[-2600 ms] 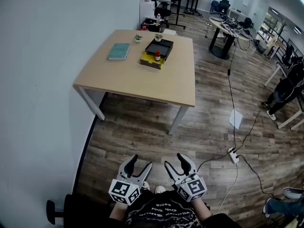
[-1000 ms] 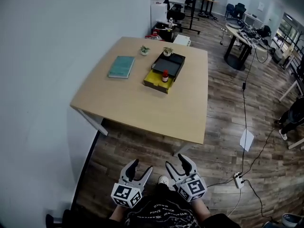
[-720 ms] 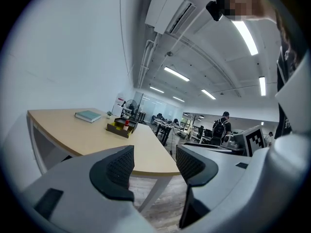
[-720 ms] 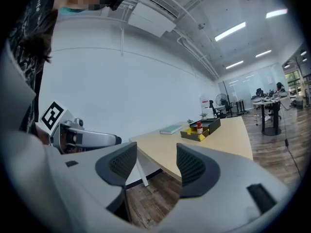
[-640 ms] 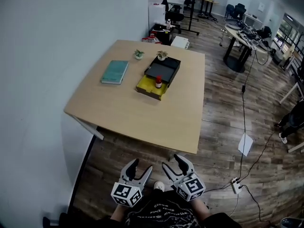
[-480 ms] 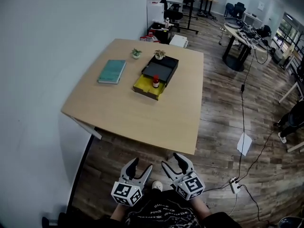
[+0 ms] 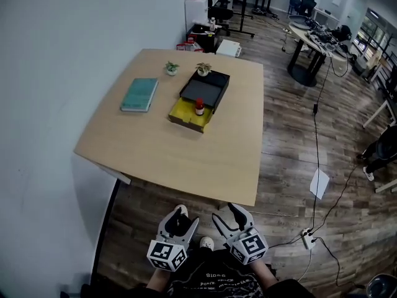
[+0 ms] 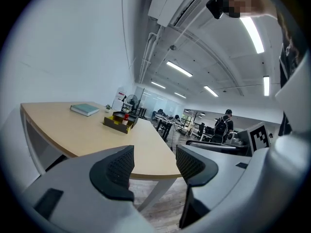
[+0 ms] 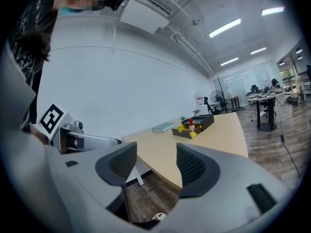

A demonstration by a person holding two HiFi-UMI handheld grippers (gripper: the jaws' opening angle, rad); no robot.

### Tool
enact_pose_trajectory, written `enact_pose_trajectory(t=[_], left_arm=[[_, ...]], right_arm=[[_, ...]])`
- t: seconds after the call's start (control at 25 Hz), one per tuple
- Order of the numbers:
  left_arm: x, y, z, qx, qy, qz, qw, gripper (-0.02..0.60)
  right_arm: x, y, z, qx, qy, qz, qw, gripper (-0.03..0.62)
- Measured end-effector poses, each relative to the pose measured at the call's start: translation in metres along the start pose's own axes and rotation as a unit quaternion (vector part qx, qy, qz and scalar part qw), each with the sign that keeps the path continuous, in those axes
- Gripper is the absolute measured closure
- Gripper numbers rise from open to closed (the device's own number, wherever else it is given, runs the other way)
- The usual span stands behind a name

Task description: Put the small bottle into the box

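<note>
Left gripper (image 7: 185, 219): jaws spread, nothing between them; held low against the person's body, short of the table's (image 7: 186, 160) near edge.
Right gripper (image 7: 227, 215): just beside the left one, jaws likewise apart and empty, pointing the same way.
Small bottle (image 7: 199, 107): red-capped and upright, far ahead of both grippers and slightly left of the line they point along, well out of reach.
Box (image 7: 183, 112): a yellow tray with a black part behind it, as far ahead as the bottle. The bottle stands where yellow meets black; whether it already sits inside cannot be told from here.
Other things ahead: a teal book (image 7: 139, 94) left of the box, two small plants (image 7: 171, 67) beyond it.
Step in hand: probably the approach; no grip has been made.
Doing it well: close on the table first, then bring one gripper in level with the bottle's body, jaws kept wide. Straddle it below the cap and close gently so it stays upright.
Risk: a nudge from one jaw could tip so light a bottle.
</note>
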State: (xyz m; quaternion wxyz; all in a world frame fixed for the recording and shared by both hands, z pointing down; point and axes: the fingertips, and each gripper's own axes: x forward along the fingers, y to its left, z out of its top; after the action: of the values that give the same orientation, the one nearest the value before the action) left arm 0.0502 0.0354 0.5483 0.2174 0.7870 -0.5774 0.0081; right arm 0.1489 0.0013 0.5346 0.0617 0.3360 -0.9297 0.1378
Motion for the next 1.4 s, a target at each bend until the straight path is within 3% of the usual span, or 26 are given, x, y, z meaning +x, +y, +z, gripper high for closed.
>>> enact_pose_trajectory(t=[0.24,0.72,1.4], left_arm=[[0.034,0.029,0.022,0.016,0.005,-0.011,0.9998,0.304],[0.113,0.114,0.078,0.046,0.018,-0.047,0.9977,0.304],[0.179,0.223,0.129,0.072,0.018,-0.076,0.9944,0.304]], right_arm=[[0.028,-0.025,0.017,0.005,-0.018,-0.040,0.999,0.332],[0.134,-0.060,0.045,0.006,-0.012,-0.082,0.997,0.332],[0.247,-0.087,0.075,0.009,-0.032,-0.163,0.986,0.332]])
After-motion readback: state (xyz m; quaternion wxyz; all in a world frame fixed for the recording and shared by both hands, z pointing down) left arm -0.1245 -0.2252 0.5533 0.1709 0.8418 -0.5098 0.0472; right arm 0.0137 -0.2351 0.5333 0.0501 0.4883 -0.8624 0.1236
